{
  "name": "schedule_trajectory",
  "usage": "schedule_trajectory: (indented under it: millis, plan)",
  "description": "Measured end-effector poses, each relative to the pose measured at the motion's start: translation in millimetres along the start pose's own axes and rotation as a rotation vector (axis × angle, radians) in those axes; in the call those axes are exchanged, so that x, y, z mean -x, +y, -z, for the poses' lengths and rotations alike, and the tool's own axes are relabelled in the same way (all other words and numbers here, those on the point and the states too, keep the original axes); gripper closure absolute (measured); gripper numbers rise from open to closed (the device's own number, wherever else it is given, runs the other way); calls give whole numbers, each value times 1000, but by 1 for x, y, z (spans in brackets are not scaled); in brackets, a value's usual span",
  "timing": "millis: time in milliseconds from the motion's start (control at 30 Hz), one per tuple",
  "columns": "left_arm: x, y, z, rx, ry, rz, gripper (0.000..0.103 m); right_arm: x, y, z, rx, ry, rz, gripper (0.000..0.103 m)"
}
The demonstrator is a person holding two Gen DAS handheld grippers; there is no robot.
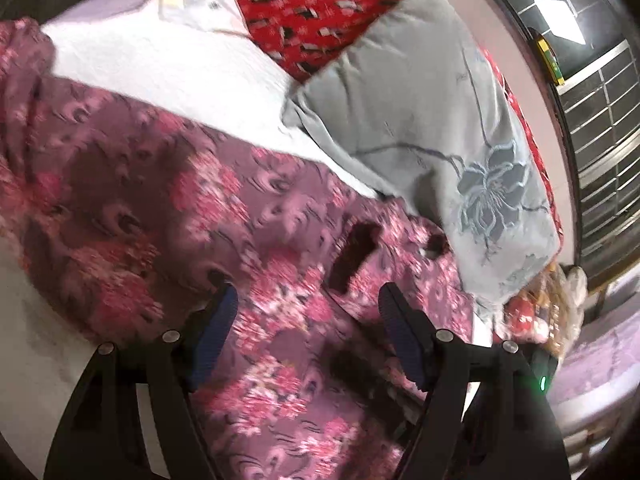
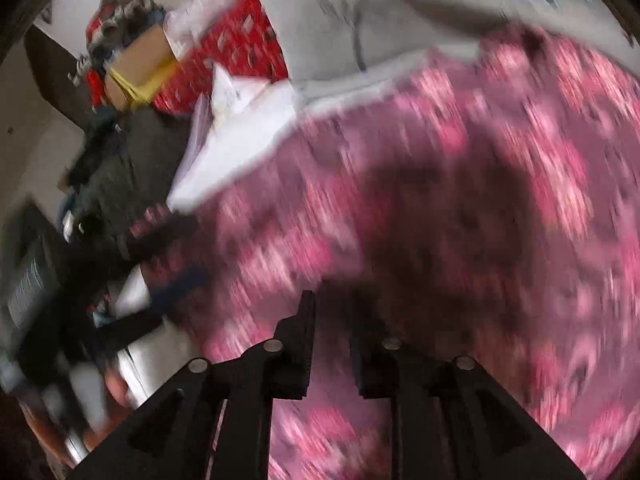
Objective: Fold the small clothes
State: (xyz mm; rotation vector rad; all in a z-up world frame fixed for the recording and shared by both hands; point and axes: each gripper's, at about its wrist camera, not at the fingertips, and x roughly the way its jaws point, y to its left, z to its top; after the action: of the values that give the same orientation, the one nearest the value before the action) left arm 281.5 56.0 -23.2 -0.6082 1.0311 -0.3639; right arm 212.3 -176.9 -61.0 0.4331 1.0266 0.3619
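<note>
A purple garment with a pink flower print (image 1: 200, 208) lies spread on a white bedsheet (image 1: 160, 64). In the left wrist view my left gripper (image 1: 308, 292) hovers just over it, its blue-padded fingers wide apart and empty. The right wrist view is heavily blurred, and the same flowered garment (image 2: 440, 200) fills most of it. My right gripper (image 2: 332, 312) points down at the cloth. Its black fingers stand a narrow gap apart, and I see nothing pinched between them.
A grey quilt with an embroidered flower (image 1: 440, 120) borders the garment, with a red patterned cloth (image 1: 320, 12) behind it. A dark window grille (image 1: 600, 120) is at the right. A cardboard box (image 2: 140, 60) and a dark clothes heap (image 2: 120, 160) sit beyond the bed.
</note>
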Motion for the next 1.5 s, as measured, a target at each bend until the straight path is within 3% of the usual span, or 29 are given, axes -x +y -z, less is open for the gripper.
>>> schedule_trajectory:
  millis: [133,300,467,500,567,767,900,967,1000,1033,1067,1133,1200,1300,1367,1400,1467,1500]
  plan:
    - [-24,-17,6,-17,88,46,30,54,-21,20,-13,-92,33,54]
    - [-60,-43,15,14,130,46,25,114,-73,36,-128,-168,89,53]
    - [-76,-61,17,39,28,23,28,141,-95,39,-183,-202,156,53]
    - [-75,-62,17,37,-1,18,54,148,-98,38,-180,-214,179,53]
    - [-73,-63,13,20,-22,36,96,160,-106,38,-174,-236,223,53]
    - [-25,-52,4,20,-150,-8,96,186,-164,21,-278,-347,340,51]
    - [-23,-38,4,21,-137,-69,96,168,-201,0,-376,-340,384,50]
    - [-29,-32,5,30,-110,-87,96,157,-210,-5,-410,-319,339,51]
    - [-29,-29,6,32,-101,-91,96,151,-210,-7,-406,-309,279,62]
    - [-31,-27,6,38,-92,-91,96,149,-204,-9,-379,-308,251,94]
    - [-31,-25,6,47,-85,-88,96,150,-196,-11,-345,-318,268,98]
    - [-29,-18,7,73,-74,-78,96,163,-182,-8,-282,-417,271,98]
    - [-27,-13,9,84,-74,-99,95,166,-182,-2,-284,-453,277,98]
    - [-35,-9,13,67,-33,-173,91,140,-200,-2,-309,-287,419,91]
    - [-31,-4,15,88,-27,-159,90,151,-197,1,-325,-334,416,89]
    - [-23,-1,13,119,-42,-136,90,159,-191,0,-337,-361,431,86]
    - [-4,3,11,145,-120,-124,90,169,-175,-3,-308,-411,376,84]
    - [5,1,9,135,-170,-131,90,170,-164,-6,-278,-418,360,78]
